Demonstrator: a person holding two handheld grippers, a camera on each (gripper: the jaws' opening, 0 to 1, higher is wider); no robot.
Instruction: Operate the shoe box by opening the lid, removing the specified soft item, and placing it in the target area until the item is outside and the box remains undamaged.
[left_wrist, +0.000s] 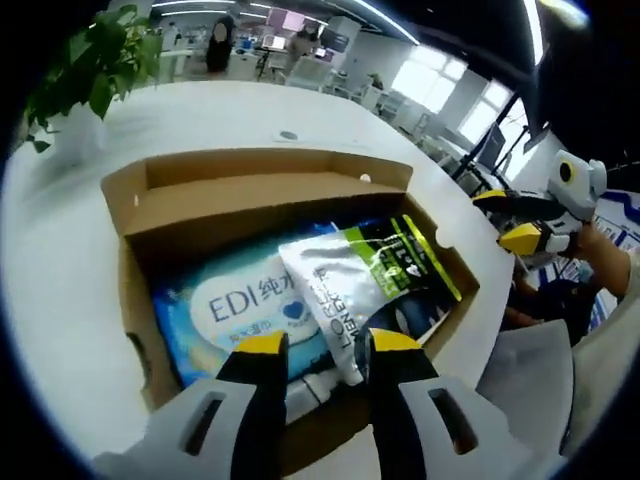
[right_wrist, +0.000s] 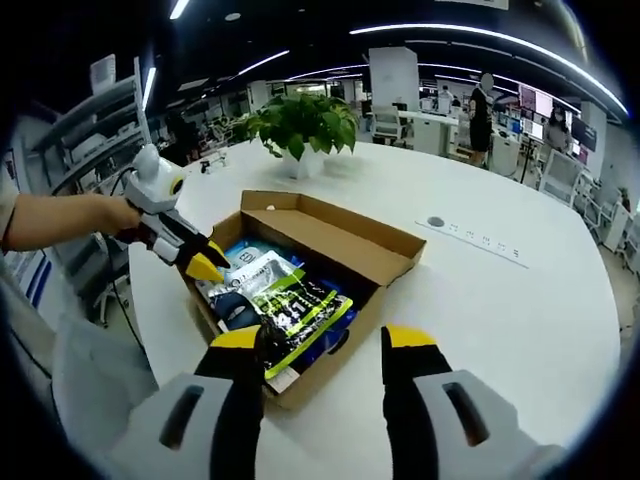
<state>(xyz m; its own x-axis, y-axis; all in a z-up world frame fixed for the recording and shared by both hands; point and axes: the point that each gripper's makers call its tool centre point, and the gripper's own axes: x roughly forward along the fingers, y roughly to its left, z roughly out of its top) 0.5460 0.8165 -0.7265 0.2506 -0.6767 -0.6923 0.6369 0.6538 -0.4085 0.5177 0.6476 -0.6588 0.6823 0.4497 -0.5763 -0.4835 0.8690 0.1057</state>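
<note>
The shoe box lies open on the white table — a blue wipes pack and a silver pouch inside. The left gripper hangs over the pouch, jaws apart and empty. The right gripper is wide too — nothing held.

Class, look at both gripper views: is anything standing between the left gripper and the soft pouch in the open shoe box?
Nothing visible blocks it. The shoe box has its lid folded back, and the white-and-green pouch lies on top of the blue wipes pack. The left gripper hovers open just above the pouch's near end.
</note>
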